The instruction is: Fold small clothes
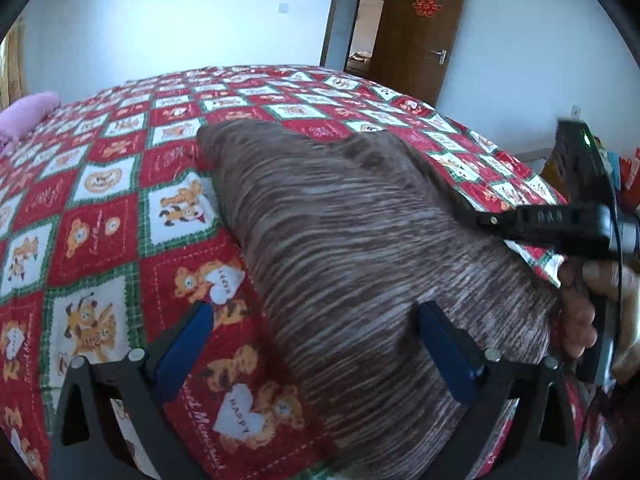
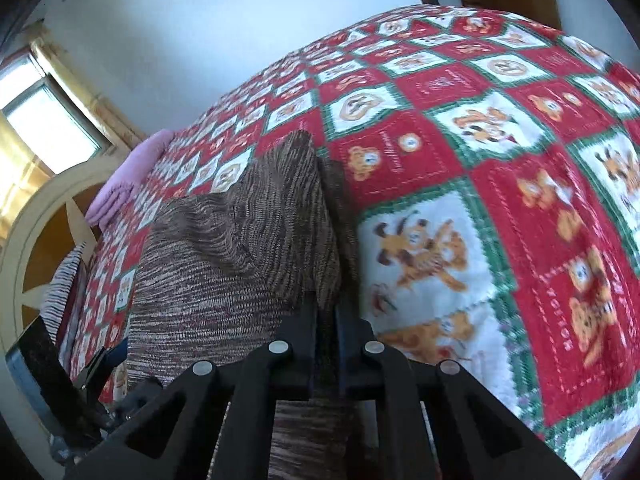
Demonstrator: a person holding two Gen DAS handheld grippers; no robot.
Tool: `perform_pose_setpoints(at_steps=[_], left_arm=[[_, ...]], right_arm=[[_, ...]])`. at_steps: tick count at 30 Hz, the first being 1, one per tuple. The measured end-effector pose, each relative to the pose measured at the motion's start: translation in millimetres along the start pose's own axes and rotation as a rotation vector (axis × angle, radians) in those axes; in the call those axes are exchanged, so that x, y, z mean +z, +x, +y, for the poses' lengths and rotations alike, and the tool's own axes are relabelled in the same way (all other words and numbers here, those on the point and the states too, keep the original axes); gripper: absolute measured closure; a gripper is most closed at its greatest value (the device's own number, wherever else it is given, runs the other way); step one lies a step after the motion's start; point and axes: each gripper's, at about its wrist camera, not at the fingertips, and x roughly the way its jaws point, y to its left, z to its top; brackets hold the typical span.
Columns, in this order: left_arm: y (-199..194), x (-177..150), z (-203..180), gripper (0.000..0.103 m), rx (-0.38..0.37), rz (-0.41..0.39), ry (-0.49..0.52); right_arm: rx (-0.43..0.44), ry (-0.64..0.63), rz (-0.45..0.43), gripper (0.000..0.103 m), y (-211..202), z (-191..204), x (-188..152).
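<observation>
1. While the garment (image 1: 344,240) lay on the quilt (image 1: 100,240), a brown striped knit spread from the near edge toward the middle of the bed, the left gripper (image 1: 316,340) stood over its near left part with jaws wide apart, one blue finger (image 1: 188,344) above bare quilt and the other over the cloth, neither pressing it.
2. The right gripper (image 2: 326,312) was clamped on a fold of the garment (image 2: 224,248); cloth ran up between its closed jaws and out on the near side.
3. By its look the knit was light, soft and limp, with no stiffness to hold a crease; it would sag and drag along the quilt rather than slide cleanly, and a pinch near a corner or hem would serve better than one in the middle.
4. Its right edge (image 2: 336,208) stood raised in a ridge, possibly doubled over, though blur made that uncertain.
5. The left view alone showed the right gripper from outside, at the garment's right edge, with a hand (image 1: 588,304) around its handle, and a door (image 1: 420,28) at the far wall.
6. The right view alone showed the pinch itself, plus a window (image 2: 44,120) and a pink pillow (image 2: 128,176) at the far left.
</observation>
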Motion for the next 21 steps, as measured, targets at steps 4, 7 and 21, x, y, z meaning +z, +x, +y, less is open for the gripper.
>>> perform_pose_setpoints(at_steps=[4, 7, 21], left_arm=[[8.3, -0.8, 3.1, 0.0, 0.002, 0.049, -0.019], [7.8, -2.0, 5.1, 0.0, -0.004, 0.053, -0.034], [3.6, -17.7, -6.4, 0.0, -0.049, 0.106, 0.02]], right_arm=[[-0.04, -0.028, 0.01, 0.08, -0.5, 8.5, 5.7], [-0.129, -0.029, -0.063, 0.069, -15.8, 17.1, 19.5], [0.085, -0.056, 0.073, 0.071, 56.9, 18.0, 64.3]])
